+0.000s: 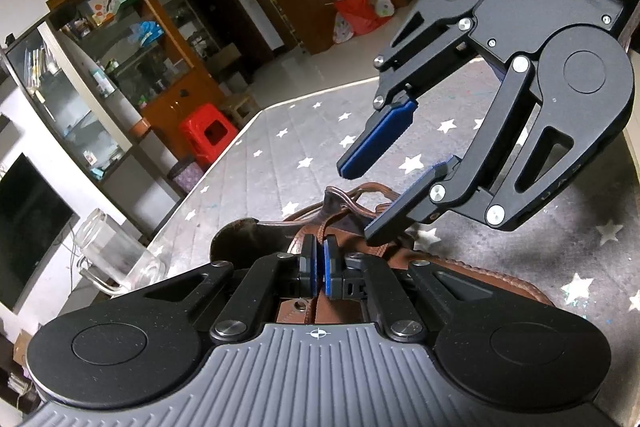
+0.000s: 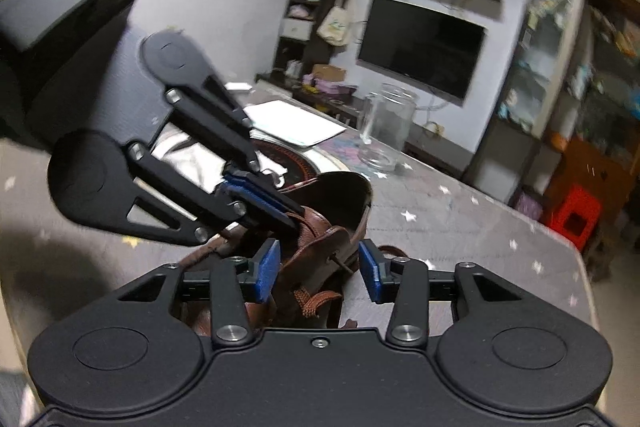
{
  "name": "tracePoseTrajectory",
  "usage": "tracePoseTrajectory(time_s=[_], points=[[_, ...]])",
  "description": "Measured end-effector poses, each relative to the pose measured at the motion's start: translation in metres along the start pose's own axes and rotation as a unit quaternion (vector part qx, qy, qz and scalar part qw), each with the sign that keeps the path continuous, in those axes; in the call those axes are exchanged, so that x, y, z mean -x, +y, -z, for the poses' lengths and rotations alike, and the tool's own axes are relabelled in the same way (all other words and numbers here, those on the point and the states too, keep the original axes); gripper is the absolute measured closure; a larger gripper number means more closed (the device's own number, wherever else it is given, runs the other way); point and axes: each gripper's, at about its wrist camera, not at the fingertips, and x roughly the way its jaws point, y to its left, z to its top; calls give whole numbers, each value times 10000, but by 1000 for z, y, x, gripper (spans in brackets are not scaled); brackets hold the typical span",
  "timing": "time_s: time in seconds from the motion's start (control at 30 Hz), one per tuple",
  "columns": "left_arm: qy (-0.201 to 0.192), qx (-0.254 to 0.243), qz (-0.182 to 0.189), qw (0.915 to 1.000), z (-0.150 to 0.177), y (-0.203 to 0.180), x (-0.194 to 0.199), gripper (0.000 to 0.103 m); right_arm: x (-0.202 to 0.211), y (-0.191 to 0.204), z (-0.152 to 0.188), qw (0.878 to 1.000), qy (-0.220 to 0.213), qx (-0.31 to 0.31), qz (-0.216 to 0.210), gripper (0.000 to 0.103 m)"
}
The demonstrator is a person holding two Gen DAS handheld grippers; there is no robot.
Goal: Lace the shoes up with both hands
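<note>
A brown leather shoe (image 2: 340, 211) with brown laces (image 2: 316, 301) lies on a grey star-patterned cloth. In the left wrist view the shoe (image 1: 460, 267) sits just beyond my left gripper (image 1: 319, 267), whose blue pads are pressed together on a brown lace (image 1: 308, 307) over the shoe's tongue. My right gripper (image 1: 360, 199) hangs open above the shoe. In the right wrist view my right gripper (image 2: 318, 269) is open, its blue pads either side of the shoe's lace area. My left gripper (image 2: 290, 213) shows there shut at the shoe's laces.
A clear glass jar (image 2: 386, 127) stands on the cloth beyond the shoe; it also shows in the left wrist view (image 1: 108, 259). White papers (image 2: 294, 123) lie at the far side. A red stool (image 1: 208, 135), cabinets and a TV (image 2: 420, 55) stand around.
</note>
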Motion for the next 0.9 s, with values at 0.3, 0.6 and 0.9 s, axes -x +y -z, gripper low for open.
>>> tracePoseTrajectory(time_s=[0.3,0.6,0.9], points=[[-20,-38,20,10000,-1,1,-6,99,-8,0,-5,9984,246,516,32,78],[25,-34,-15,10000,0,2,-8,99,-35,24,-2,9825,476,1802,12,96],[68,-29,-142,9999,-3,12,0,68,-38,53,15,9474,375,3097,718,101]])
